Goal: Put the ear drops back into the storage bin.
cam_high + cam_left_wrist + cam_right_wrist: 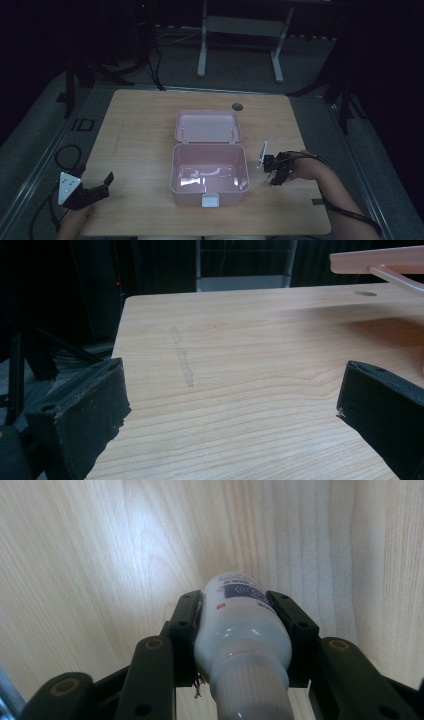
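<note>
A dark room surrounded the pale wooden tabletop, where an open pink box sat in the middle; the left gripper rested near the front left corner and the right gripper hung just right of the box. In the left gripper view, the jaws stood wide apart over bare wood, holding nothing. In the right gripper view, the jaws clamped a white bottle above the tabletop.

White bottle: cap end cut off by the bottom edge of the right gripper view, label print too small to read. Pink box: cut off by the right edge of the left gripper view.
</note>
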`<state>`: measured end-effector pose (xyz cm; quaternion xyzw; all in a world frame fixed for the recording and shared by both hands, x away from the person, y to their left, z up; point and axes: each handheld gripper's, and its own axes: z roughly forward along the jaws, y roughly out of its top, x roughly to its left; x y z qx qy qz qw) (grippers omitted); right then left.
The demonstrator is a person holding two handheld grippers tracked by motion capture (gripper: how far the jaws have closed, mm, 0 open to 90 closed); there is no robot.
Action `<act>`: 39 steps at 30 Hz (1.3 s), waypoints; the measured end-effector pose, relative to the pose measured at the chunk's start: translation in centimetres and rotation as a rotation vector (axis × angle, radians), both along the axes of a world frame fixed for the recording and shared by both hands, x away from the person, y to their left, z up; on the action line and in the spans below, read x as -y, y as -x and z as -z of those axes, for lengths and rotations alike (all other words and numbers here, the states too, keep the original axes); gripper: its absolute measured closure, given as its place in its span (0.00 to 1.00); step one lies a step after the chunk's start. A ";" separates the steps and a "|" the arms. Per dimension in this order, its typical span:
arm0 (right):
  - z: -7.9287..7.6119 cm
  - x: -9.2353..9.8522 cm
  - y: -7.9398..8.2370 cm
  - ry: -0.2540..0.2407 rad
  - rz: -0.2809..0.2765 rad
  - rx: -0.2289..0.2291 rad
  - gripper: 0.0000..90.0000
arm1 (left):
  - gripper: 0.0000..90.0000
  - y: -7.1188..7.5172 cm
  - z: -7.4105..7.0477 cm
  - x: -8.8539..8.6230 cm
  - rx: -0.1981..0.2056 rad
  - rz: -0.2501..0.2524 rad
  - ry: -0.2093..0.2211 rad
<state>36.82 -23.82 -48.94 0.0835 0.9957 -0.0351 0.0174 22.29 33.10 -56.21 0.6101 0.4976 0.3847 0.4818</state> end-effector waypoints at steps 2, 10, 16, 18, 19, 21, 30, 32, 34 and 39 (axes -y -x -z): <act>0.1 -0.2 0.3 0.023 -0.030 0.009 0.66 | 0.00 0.0 0.0 0.0 -0.001 0.000 0.000; -0.1 -0.7 1.9 0.046 -0.163 0.036 0.66 | 0.00 0.0 0.0 0.0 -0.001 0.000 0.000; -0.2 -0.8 2.8 0.022 -0.218 0.024 0.66 | 0.00 0.0 0.0 0.0 -0.001 -0.002 -0.002; -0.3 -0.9 3.0 0.016 -0.234 0.034 0.66 | 0.00 0.0 0.0 0.0 0.000 -0.002 -0.002; -0.3 -0.9 3.0 0.010 -0.238 0.037 0.66 | 0.00 0.0 0.0 0.0 -0.001 -0.002 -0.002; -0.4 -0.9 3.1 0.002 -0.234 0.030 0.66 | 0.00 0.0 0.0 0.0 -0.001 -0.002 -0.002; -1.6 -0.9 3.5 0.017 -0.192 -0.022 0.66 | 0.00 0.0 0.0 0.0 -0.002 -0.002 -0.001; -2.2 -0.9 3.6 0.017 -0.174 -0.032 0.66 | 0.00 0.0 0.0 0.0 -0.001 -0.002 -0.001; -3.0 -1.0 3.8 0.009 -0.167 -0.035 0.66 | 0.00 0.0 0.0 0.0 -0.001 -0.002 -0.001; -4.6 -1.3 4.3 0.006 -0.151 -0.012 0.66 | 0.00 0.0 0.0 0.0 -0.003 -0.002 -0.001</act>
